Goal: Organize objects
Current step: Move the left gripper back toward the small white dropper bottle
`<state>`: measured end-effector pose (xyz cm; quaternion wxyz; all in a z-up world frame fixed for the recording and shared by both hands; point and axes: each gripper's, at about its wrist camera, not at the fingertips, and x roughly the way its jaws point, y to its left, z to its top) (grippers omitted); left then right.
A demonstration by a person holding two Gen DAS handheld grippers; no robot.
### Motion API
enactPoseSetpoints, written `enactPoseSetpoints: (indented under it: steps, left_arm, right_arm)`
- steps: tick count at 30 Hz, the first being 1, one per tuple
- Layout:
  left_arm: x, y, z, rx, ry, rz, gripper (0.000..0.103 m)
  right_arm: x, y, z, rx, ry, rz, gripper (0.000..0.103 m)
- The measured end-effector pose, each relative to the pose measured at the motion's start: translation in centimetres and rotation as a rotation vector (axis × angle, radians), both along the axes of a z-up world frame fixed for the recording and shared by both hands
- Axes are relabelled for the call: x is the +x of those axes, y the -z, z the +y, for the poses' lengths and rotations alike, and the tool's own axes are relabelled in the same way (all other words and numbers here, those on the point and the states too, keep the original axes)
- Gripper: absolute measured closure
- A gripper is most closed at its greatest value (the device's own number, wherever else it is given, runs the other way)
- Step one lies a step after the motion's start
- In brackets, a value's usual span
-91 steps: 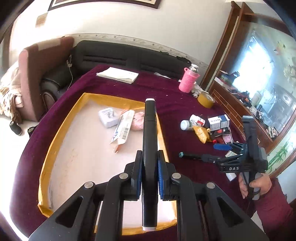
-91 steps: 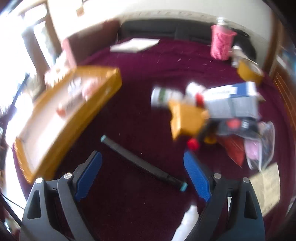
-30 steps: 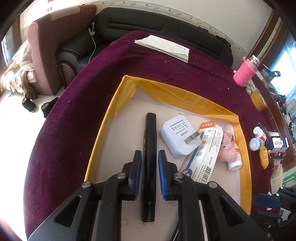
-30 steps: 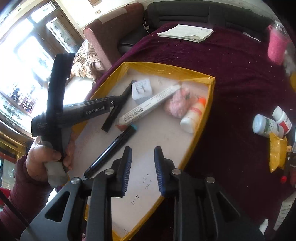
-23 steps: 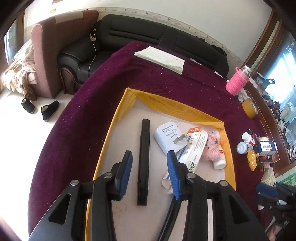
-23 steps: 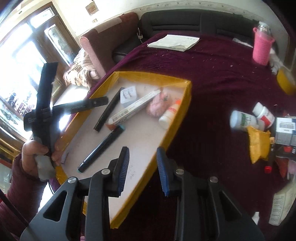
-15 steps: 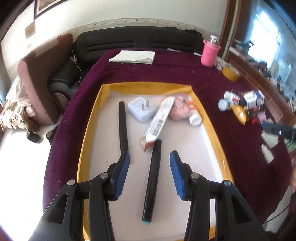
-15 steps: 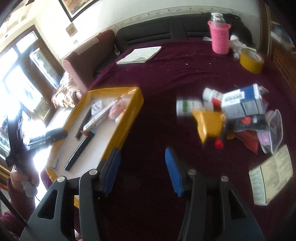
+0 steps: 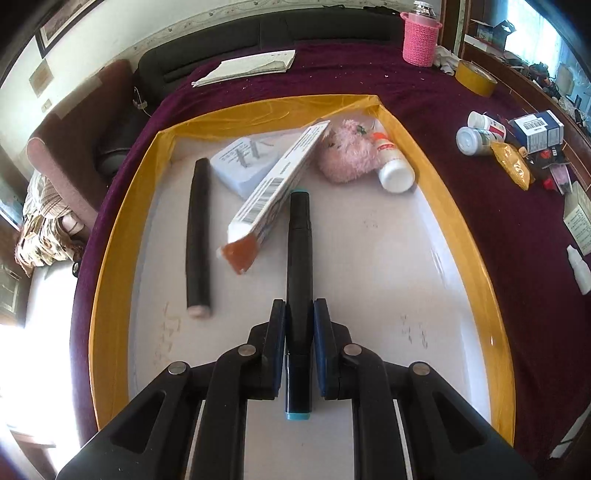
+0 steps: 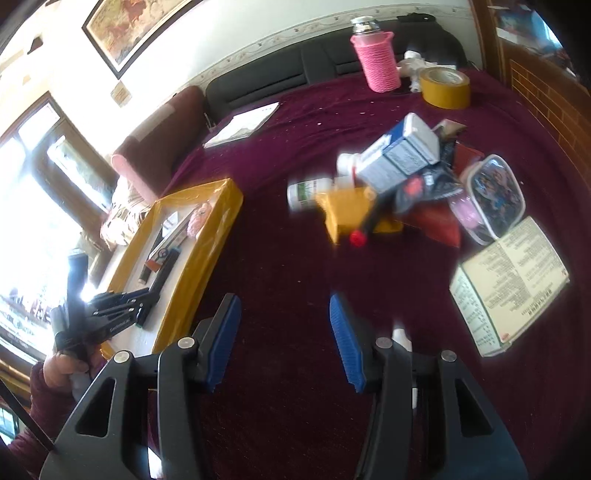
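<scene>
Left wrist close above tray point(image 9: 461, 229), right wrist over tablecloth point(image 10: 280, 280), tray shared

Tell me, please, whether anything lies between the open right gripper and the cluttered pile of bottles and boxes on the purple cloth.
Nothing visible does: only bare purple cloth separates the right gripper from the pile.

Plainly a home living room. Black leather sofa point(image 9: 258, 33) along the far wall at twelve o'clock, maroon armchair point(image 9: 70, 136) at ten. Framed painting point(image 10: 129, 29) hanging on the pale wall above a patterned border strip. Table draped in a deep purple cloth point(image 9: 461, 122), scattered at two o'clock with household clutter: pill bottles point(image 9: 476, 134), a medicine box point(image 9: 537, 131), a tape roll point(image 9: 474, 78), a flask in a pink knitted sleeve point(image 9: 421, 37). Bright window point(image 10: 40, 206) at nine.
</scene>
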<state>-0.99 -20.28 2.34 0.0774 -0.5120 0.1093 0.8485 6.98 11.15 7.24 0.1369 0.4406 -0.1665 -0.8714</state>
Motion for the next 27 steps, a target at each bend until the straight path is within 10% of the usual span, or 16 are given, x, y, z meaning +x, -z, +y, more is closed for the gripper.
enactPoseSetpoints:
  steps: [8,13,27]
  left_arm:
    - [-2.6,-1.7,0.3,0.170,-0.036,0.003,0.088]
    - [0.5,-4.4,-1.0,0.292,-0.026,0.050,0.051]
    - [8.3,-7.7,5.6,0.452,0.245,0.054,0.044]
  right_arm:
    - [2.3,-2.3,3.1,0.062,0.091,0.095,0.054]
    - [4.5,-4.0,4.9,0.131,0.172,0.266,0.006]
    - [-1.6,3.5,18.4,-0.024,0.409,-0.124,0.006]
